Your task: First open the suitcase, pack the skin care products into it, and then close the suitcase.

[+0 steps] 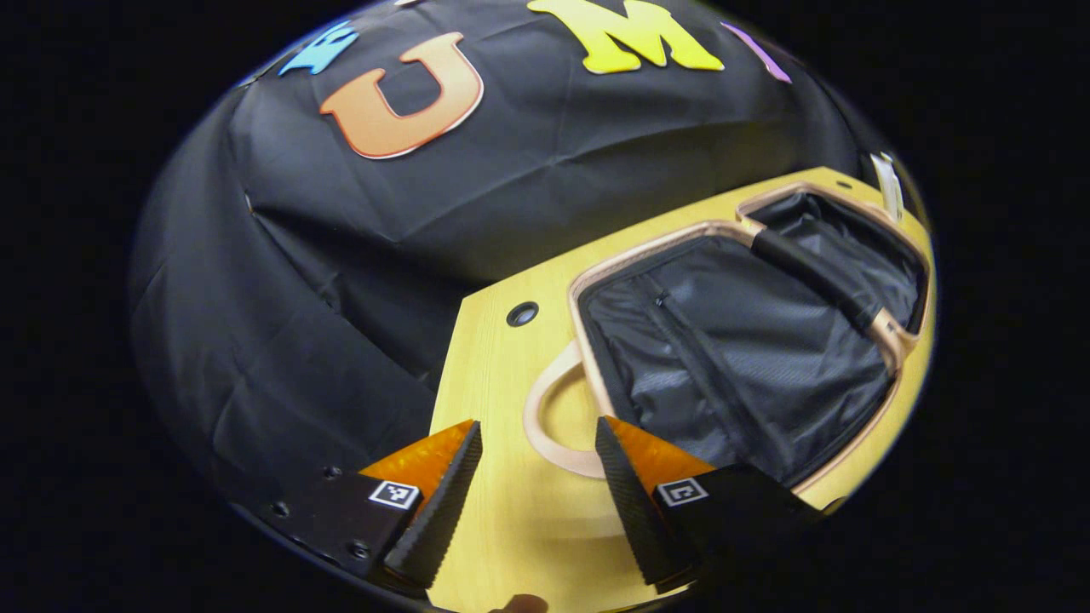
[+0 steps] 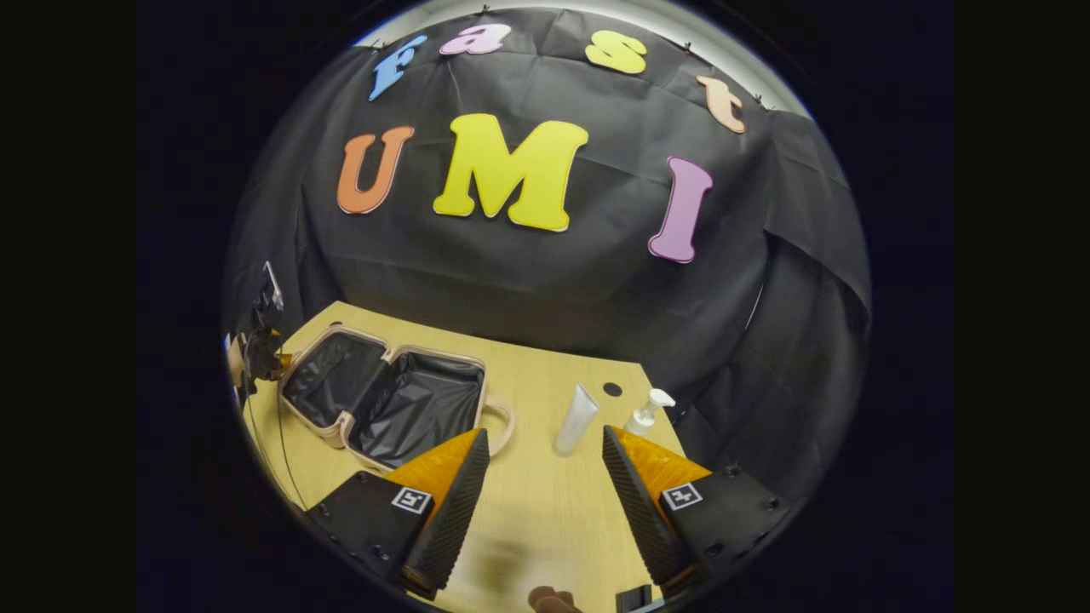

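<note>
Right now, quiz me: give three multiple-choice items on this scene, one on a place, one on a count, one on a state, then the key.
1. Where do the tube and pump bottle stand relative to the suitcase in the right gripper view?
A. inside it
B. to its right on the table
C. on its lid

2. How many skin care products are on the table?
A. two
B. four
C. none

3. What state is the suitcase in?
A. zipped shut
B. standing upright
C. lying open, black lining showing

Key:
1 B, both sit on bare wood right of the case.
2 A, a white tube and a white pump bottle.
3 C, both halves lie flat and empty; each hand-held gripper, left and right, is open and holds nothing.
</note>
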The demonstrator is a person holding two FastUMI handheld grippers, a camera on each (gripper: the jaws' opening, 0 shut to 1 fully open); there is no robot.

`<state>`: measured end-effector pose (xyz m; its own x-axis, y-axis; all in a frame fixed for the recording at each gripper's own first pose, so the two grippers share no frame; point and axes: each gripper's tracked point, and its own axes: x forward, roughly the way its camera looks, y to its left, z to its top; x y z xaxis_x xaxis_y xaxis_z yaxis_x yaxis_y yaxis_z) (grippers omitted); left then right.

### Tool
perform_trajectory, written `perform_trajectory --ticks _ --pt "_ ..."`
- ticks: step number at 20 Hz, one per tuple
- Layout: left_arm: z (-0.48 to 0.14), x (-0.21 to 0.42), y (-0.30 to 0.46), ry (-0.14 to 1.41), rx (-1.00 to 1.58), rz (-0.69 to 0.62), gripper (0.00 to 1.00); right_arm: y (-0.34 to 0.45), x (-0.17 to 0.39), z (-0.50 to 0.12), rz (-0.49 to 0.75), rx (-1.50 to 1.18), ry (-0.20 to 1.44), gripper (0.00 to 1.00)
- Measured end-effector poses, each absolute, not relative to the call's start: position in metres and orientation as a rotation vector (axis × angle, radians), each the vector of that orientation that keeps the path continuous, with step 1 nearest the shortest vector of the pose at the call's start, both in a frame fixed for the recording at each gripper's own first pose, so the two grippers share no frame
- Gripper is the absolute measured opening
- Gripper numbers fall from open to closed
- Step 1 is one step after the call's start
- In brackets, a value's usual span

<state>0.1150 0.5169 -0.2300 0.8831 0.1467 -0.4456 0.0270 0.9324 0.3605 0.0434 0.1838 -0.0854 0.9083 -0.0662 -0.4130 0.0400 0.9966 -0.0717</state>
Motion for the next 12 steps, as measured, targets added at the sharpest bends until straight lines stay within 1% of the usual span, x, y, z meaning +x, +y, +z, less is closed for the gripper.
perform_trajectory --ticks 1,2,5,6,12 --pt "-0.223 0.108 0.503 0.471 0.332 0.06 0.97 0.181 0.044 -0.087 -0.052 -0.059 0.428 0.79" --pt "-0.216 0.102 0.488 0.457 0.304 0.051 0.99 0.177 0.043 -0.09 -0.051 -0.053 0.428 0.79" --pt "-0.203 0.088 0.437 0.43 0.253 0.026 0.99 0.164 0.042 -0.096 -0.039 -0.029 0.433 0.8" --pt "-0.2 0.084 0.417 0.429 0.238 0.012 0.99 0.157 0.04 -0.099 -0.038 -0.027 0.434 0.78" --pt "-0.189 0.066 0.25 0.398 0.176 -0.187 0.99 0.104 0.038 -0.117 -0.04 -0.02 0.45 0.8"
